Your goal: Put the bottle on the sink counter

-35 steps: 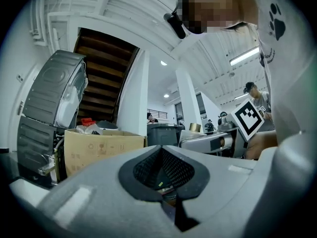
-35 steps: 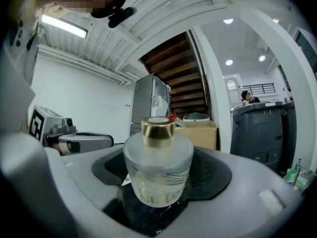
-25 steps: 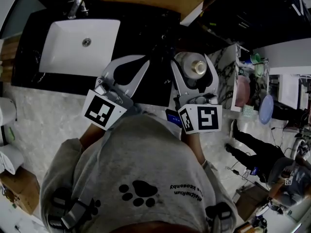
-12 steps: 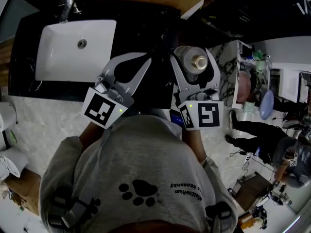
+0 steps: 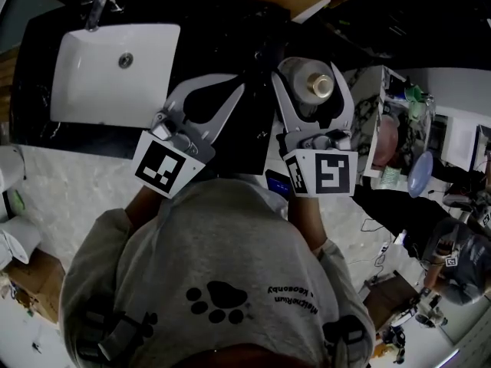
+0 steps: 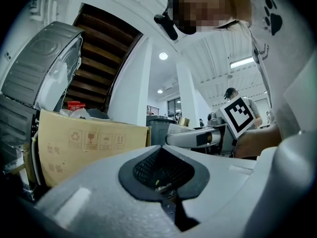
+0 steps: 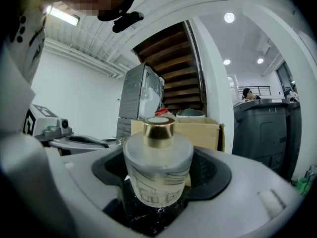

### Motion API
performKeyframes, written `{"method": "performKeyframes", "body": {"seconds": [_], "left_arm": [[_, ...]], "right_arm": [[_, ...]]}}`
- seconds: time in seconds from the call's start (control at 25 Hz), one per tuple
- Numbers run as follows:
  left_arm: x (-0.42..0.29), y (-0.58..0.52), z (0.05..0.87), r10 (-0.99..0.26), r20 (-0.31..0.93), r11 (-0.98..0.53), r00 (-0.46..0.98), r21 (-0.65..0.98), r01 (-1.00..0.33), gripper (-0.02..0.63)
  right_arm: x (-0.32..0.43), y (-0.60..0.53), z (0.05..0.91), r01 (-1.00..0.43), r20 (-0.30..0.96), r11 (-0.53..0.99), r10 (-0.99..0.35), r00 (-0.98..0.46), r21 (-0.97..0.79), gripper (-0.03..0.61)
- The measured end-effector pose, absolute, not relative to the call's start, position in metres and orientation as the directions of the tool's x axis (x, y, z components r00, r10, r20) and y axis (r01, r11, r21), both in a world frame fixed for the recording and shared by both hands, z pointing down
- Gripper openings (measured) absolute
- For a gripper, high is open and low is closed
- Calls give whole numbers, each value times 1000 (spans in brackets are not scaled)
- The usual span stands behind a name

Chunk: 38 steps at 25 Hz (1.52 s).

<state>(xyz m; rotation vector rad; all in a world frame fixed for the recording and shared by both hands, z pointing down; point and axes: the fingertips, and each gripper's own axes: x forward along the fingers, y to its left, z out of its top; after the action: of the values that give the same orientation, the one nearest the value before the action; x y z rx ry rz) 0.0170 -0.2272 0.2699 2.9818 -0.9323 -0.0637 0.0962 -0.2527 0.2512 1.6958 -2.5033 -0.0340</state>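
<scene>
Right gripper: jaws partly open and closed round the lower body of the bottle, one pad on each side of it. The bottle stands upright in the recess between the pads. It has a frosted white body with a line drawing and a gold cap. Directly under its base is the black veined sink counter; whether the base bears on it cannot be told. In the head view the bottle is at the right end of that counter, well apart from the white sink basin and the faucet at the left end. Left gripper: jaws fully together, tips touching, the recess between the pads empty. It is held level over the counter, beside the right gripper and between it and the basin. Each gripper carries a marker cube, left and right, on the end nearest the person's grey shirt. A cardboard box stands behind the left gripper.
</scene>
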Motion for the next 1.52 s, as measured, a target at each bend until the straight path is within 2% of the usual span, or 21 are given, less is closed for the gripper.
{"method": "performKeyframes", "body": {"seconds": [1.0,1.52], "left_arm": [[42,-282,296,-574,-48,-818,817,-9,-575,5],[51,-311,323,-591,-24,-806,806,37,-590,5]], "right_arm": [[101,-325,285,-896,99,436,-898,-428,83,336],[98,-364,310,-882,118,466,-882,-457,71,336]]}}
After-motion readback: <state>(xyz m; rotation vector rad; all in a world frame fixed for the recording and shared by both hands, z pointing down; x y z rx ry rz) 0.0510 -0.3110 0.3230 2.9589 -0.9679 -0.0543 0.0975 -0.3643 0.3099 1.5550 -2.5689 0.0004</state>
